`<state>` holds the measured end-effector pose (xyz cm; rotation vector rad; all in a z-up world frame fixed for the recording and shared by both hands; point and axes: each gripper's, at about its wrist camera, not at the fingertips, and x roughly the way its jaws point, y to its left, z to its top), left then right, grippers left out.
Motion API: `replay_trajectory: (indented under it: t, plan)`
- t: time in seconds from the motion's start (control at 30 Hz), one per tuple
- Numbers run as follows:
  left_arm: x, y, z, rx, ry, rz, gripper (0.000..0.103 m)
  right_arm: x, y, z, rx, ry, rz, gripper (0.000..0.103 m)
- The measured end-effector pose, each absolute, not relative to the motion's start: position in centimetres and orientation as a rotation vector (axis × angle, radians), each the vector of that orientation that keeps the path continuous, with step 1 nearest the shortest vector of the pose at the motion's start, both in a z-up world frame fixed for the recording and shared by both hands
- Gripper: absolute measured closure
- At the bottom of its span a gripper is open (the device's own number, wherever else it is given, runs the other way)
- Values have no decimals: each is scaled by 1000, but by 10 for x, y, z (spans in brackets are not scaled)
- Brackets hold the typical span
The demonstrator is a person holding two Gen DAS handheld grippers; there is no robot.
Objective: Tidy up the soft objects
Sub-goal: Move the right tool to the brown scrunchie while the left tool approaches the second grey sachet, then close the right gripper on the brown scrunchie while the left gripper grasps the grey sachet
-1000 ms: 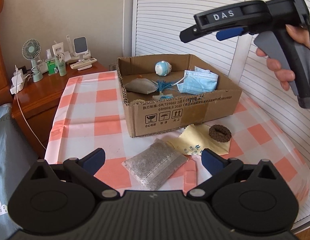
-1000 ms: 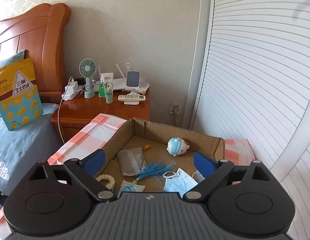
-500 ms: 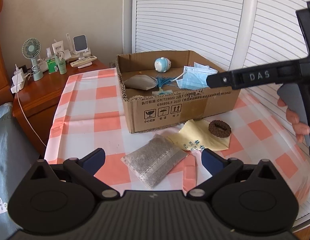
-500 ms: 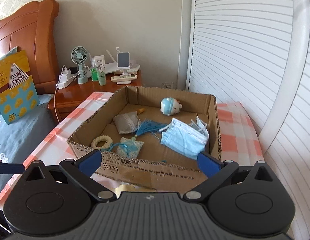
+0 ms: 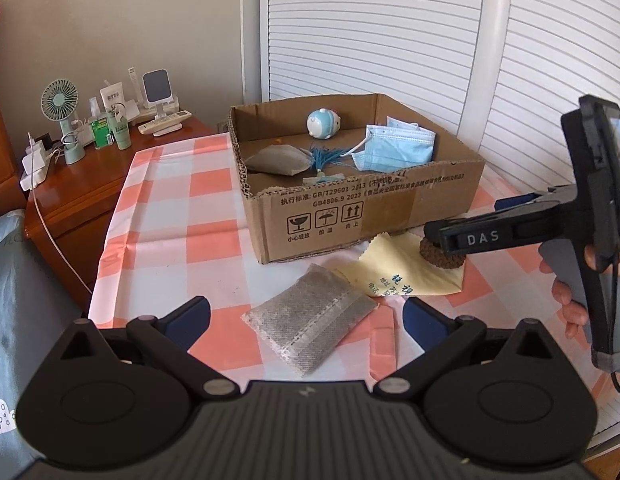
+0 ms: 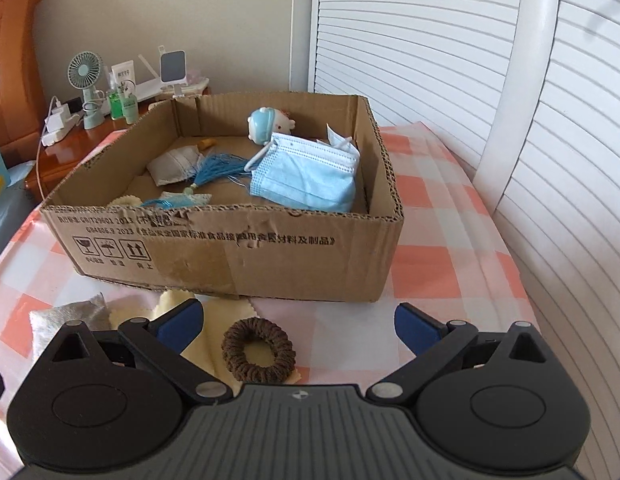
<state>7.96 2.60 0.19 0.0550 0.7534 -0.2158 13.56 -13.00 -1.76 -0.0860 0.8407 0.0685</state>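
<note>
A cardboard box (image 5: 390, 208) (image 6: 238, 248) on the checked table holds a blue face mask (image 6: 306, 176), a blue tassel (image 6: 214, 170), a grey pouch (image 5: 280, 160) and a small blue toy (image 5: 323, 122). In front of it lie a grey sachet (image 5: 310, 326), a yellow cloth (image 5: 402, 276) and a brown hair tie (image 6: 259, 354) (image 5: 440, 258). My left gripper (image 5: 306, 316) is open, just above the sachet. My right gripper (image 6: 296, 320) is open, low over the hair tie; it shows in the left wrist view (image 5: 462, 220).
A wooden nightstand (image 5: 74, 184) at the left carries a small fan (image 5: 64, 116), bottles and a phone stand. White slatted doors (image 5: 390, 32) stand behind and to the right. Bedding lies at the far left.
My right gripper has dropped from above the box to just over the hair tie in front of it. My left gripper has hardly moved.
</note>
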Motion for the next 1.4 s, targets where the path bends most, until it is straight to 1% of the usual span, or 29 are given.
replay_trajectory:
  t: [0.3,0.93,1.2,1.4]
  plan:
    - [81,26,0,61,764,-213,1,143,-124,-40,-81,880,15,0]
    - [96,21,-30,122,840,-228,1,113,-152,-44,-47,892,-103,0]
    - [123,17,-47,236,837,-299,1,110,-154,-43,-51,888,-86,0]
    - [139,20,-59,228,839,-367,1,108,-154,-43,-55,883,-76,0]
